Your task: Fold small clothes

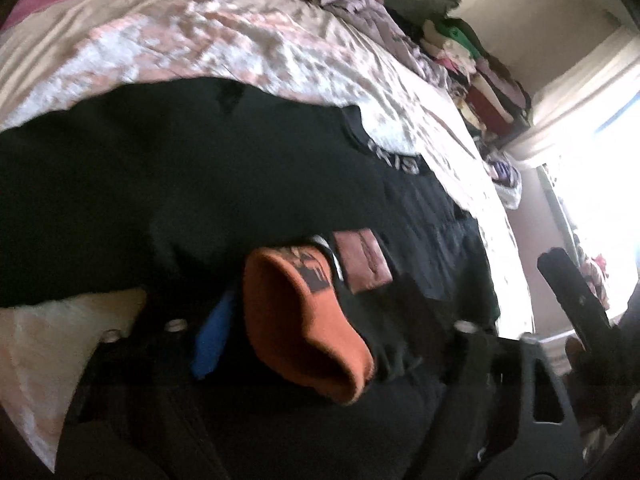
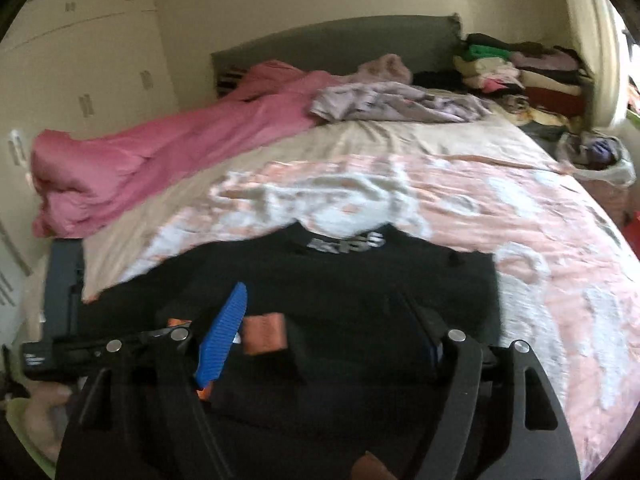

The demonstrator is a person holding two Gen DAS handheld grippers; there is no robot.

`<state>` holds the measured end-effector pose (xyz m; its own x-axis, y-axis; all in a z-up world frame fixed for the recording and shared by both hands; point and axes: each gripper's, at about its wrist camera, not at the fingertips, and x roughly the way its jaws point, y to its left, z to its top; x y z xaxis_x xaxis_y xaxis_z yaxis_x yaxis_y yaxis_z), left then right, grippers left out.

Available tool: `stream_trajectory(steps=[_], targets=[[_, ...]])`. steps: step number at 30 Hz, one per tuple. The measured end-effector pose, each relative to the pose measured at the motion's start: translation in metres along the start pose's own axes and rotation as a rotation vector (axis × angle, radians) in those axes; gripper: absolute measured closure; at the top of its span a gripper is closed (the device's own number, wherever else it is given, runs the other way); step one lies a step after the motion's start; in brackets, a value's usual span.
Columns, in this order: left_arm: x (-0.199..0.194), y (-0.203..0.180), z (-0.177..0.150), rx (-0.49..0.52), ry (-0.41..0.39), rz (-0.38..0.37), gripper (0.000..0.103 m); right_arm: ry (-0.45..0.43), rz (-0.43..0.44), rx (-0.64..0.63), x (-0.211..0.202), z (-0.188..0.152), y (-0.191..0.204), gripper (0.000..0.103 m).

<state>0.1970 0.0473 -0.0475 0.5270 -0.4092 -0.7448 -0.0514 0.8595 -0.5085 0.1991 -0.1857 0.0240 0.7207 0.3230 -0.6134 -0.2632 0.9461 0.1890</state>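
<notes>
The black garment (image 2: 320,280) lies spread near the bed's (image 2: 560,240) front edge, apparently not yet folded, so most folding remains. The right hand-held gripper (image 2: 324,340) hovers over it, spread wide and empty; whether the left hand-held gripper (image 1: 320,320) is spread or clamped cannot be told. Pale collar lettering is too blurred to read.

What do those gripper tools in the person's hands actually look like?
Each is a black frame of flat, angular link arms with triangular cut-outs, joined by silver round pivot bolts. The right gripper has a ribbed bright-blue finger pad; the left gripper shows the same blue pad. No cables are visible.
</notes>
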Motion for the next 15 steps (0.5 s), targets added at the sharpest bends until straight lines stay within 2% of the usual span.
stream_trajectory(steps=[2,4,6,10,15], targets=[[0.008,-0.002,-0.005,0.004,0.02,0.024,0.04,0.008,-0.027,0.023,-0.001,-0.006,-0.015,0.03],[0.012,-0.002,-0.007,0.003,0.023,0.035,0.059,0.012,-0.044,0.036,-0.001,-0.01,-0.024,0.03],[0.017,-0.003,-0.008,0.015,0.02,0.059,0.091,0.013,-0.064,0.04,-0.001,-0.014,-0.031,0.03],[0.013,-0.014,-0.002,0.066,-0.008,0.064,0.095,0.014,-0.097,0.06,-0.003,-0.021,-0.052,0.03],[-0.012,-0.034,0.012,0.132,-0.102,0.048,0.096,0.01,-0.158,0.117,-0.009,-0.024,-0.086,0.03]])
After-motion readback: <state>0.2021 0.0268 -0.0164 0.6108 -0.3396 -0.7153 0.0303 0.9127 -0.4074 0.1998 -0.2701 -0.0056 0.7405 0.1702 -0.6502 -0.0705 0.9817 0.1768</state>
